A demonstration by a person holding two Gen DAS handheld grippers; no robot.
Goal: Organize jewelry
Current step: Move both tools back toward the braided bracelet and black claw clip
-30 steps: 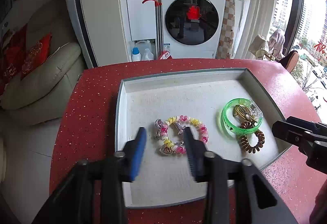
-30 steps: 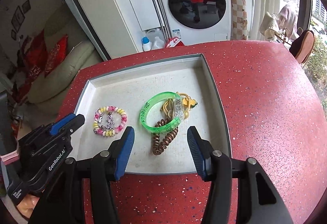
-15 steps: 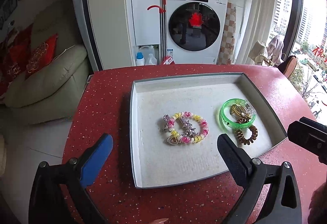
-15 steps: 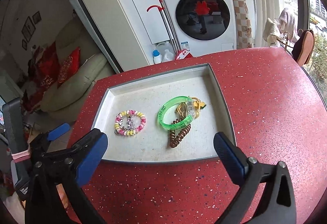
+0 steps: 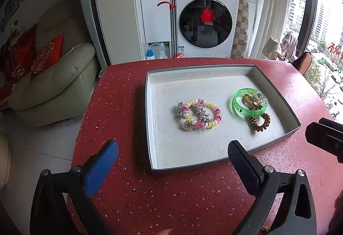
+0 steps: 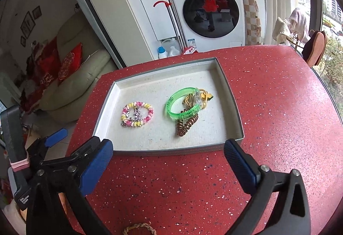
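Note:
A grey tray (image 5: 276, 89) (image 6: 232, 110) sits on the red table. In it lie a pink-and-yellow beaded bracelet with silver charms (image 5: 198, 115) (image 6: 137, 114), a green bangle (image 5: 249, 104) (image 6: 183, 104), a brown spiral hair tie (image 5: 258, 122) (image 6: 185, 125) and gold pieces (image 5: 251, 100) (image 6: 204, 96) inside the bangle. My left gripper (image 5: 171, 160) is open and empty, near the tray's front edge. My right gripper (image 6: 169, 162) is open and empty, also in front of the tray. The left gripper shows at the left of the right wrist view (image 6: 49, 149).
A woven braided ring (image 6: 139, 227) lies on the red table (image 6: 278, 106) at the bottom edge of the right wrist view. Beyond the table stand a washing machine (image 5: 205, 20) and a beige sofa (image 5: 53, 85). The table's left edge drops off near the sofa.
Both grippers have opened wide and pulled back from over the tray to the table in front of it. The jewelry has not moved.

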